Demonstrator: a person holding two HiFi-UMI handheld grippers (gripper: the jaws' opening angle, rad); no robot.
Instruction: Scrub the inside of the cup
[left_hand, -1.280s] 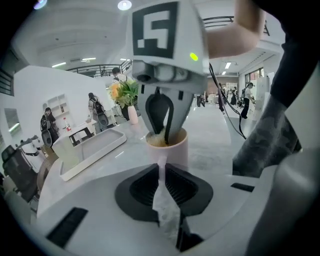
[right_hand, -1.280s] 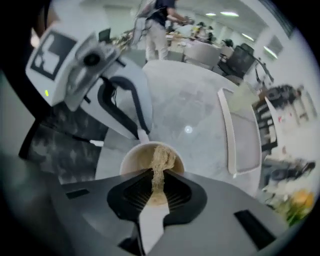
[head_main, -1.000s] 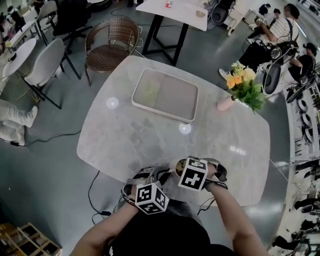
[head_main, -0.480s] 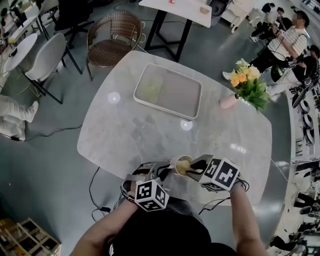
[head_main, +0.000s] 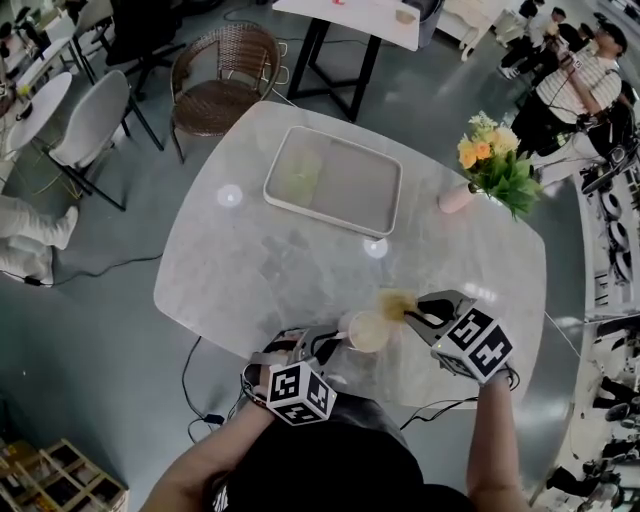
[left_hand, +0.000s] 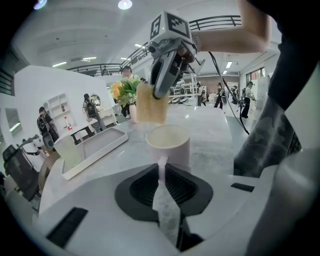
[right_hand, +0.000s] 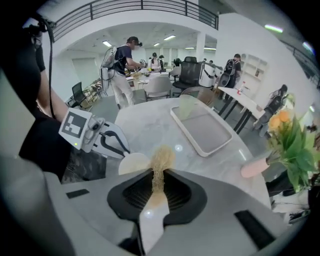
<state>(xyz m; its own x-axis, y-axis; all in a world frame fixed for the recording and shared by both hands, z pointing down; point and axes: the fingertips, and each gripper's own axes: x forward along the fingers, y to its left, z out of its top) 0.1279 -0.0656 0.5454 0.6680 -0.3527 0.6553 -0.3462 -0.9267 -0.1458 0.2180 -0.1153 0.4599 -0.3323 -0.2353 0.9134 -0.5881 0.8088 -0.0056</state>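
A pale cup (head_main: 368, 331) stands near the front edge of the marble table (head_main: 270, 265). My left gripper (head_main: 325, 345) is shut on the cup's thin handle (left_hand: 161, 167), which sits between its jaws in the left gripper view. The cup (left_hand: 168, 145) is upright with its mouth uncovered. My right gripper (head_main: 420, 310) is shut on a yellow-brown sponge (head_main: 396, 303) and holds it just right of the cup, outside it. In the left gripper view the sponge (left_hand: 151, 104) hangs above the rim. In the right gripper view the sponge (right_hand: 162, 157) sticks out between the jaws, beside the cup (right_hand: 134, 163).
A white tray (head_main: 385, 205) with a green cloth (head_main: 297, 180) lies at the table's far side. A pink vase of flowers (head_main: 487, 160) stands at the far right. Chairs (head_main: 215, 85) and other tables surround the table, and people stand beyond.
My right gripper has drawn the sponge out of the cup and moved to the right, away from it. The left gripper and the cup have stayed in place.
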